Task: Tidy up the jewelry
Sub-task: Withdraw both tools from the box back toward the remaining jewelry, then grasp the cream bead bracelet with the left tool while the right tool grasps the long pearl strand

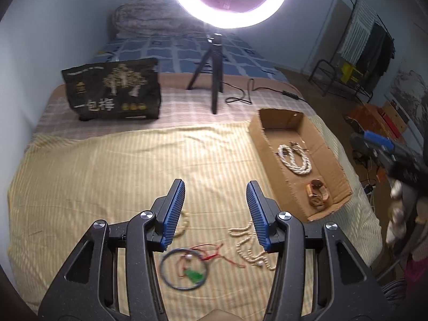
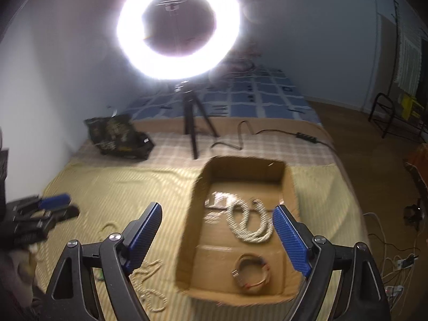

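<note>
While the ring light glares from its small tripod at the far end, the left gripper hangs over the yellow striped cloth on the bed with its blue fingers spread and nothing between them. Below it lie the loose pieces — a dark bangle with a green pendant and red cord inside and across it, and a cream bead necklace just to its right. Another strand shows partly behind the left finger.

The right gripper hovers above the cardboard box, fingers wide apart and empty. Inside the box rest a coiled white bead necklace and, nearer the camera, a bracelet; the two lie apart. In the left wrist view the box sits at the cloth's right edge, well clear of the loose pieces.

A dark printed bag stands on the checked blanket beyond the cloth, beside the tripod.
</note>
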A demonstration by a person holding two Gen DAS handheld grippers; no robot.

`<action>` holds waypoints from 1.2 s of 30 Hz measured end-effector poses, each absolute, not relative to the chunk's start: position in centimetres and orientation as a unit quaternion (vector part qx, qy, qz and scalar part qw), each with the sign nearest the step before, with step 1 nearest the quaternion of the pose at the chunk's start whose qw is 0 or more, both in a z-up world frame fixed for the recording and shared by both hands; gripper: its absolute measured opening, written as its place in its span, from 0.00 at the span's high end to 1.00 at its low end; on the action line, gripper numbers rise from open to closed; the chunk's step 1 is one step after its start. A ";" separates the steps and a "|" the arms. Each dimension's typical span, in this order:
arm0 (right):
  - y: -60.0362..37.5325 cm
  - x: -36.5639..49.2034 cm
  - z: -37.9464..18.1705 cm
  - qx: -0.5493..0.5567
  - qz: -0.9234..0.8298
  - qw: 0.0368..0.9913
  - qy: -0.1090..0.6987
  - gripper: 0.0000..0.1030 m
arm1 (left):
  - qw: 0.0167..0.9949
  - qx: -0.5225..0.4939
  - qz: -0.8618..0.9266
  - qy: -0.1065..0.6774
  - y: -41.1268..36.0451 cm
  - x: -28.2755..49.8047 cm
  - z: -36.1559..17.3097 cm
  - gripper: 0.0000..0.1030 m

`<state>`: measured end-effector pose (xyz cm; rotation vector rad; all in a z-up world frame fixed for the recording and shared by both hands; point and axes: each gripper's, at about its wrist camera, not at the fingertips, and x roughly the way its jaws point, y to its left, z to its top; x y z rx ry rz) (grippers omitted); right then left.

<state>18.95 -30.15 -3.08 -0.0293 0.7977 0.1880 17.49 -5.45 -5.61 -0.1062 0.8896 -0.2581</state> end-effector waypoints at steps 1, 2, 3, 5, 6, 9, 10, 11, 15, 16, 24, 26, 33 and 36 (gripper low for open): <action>-29.5 18.3 -3.3 -0.019 0.100 0.916 0.388 0.15 | 0.894 -0.051 -0.121 0.429 -4.9 17.4 -5.6 0.52; -28.8 17.8 -3.4 -0.025 0.107 0.915 0.388 0.15 | 0.894 -0.052 -0.118 0.430 -4.5 17.3 -5.7 0.52; -28.3 17.4 -3.6 -0.030 0.112 0.914 0.388 0.15 | 0.893 -0.053 -0.116 0.432 -3.9 17.2 -5.9 0.52; -27.0 16.2 -4.3 -0.043 0.125 0.912 0.387 0.15 | 0.891 -0.054 -0.111 0.436 -3.1 17.0 -6.2 0.52; -26.4 15.7 -4.7 -0.050 0.132 0.911 0.387 0.15 | 0.889 -0.056 -0.109 0.441 -2.5 16.8 -6.5 0.53; -24.6 14.5 -5.9 -0.069 0.154 0.904 0.392 0.16 | 0.883 -0.063 -0.105 0.453 -1.4 16.6 -7.3 0.53; -24.2 14.2 -6.2 -0.074 0.159 0.903 0.393 0.16 | 0.882 -0.064 -0.103 0.456 -1.0 16.5 -7.5 0.53; -23.6 13.9 -6.7 -0.081 0.165 0.900 0.395 0.16 | 0.880 -0.066 -0.101 0.459 -0.7 16.5 -7.8 0.53; -22.0 13.5 -8.8 -0.085 0.186 0.885 0.418 0.17 | 0.872 -0.078 -0.095 0.474 0.6 16.6 -8.9 0.53; -21.8 13.4 -9.3 -0.085 0.189 0.881 0.426 0.19 | 0.870 -0.080 -0.092 0.477 0.8 16.7 -9.1 0.53; -20.4 13.5 -12.9 -0.105 0.222 0.838 0.486 0.41 | 0.845 -0.107 -0.079 0.518 2.4 18.4 -12.1 0.59; -20.2 13.4 -13.7 -0.113 0.231 0.827 0.500 0.49 | 0.840 -0.109 -0.078 0.526 2.4 18.6 -12.7 0.61; -20.7 14.0 -16.0 -0.088 0.235 0.801 0.544 0.65 | 0.821 -0.126 -0.074 0.552 2.7 19.9 -14.9 0.70; -20.3 14.7 -16.7 -0.086 0.230 0.796 0.553 0.68 | 0.815 -0.131 -0.071 0.559 2.6 20.6 -15.7 0.73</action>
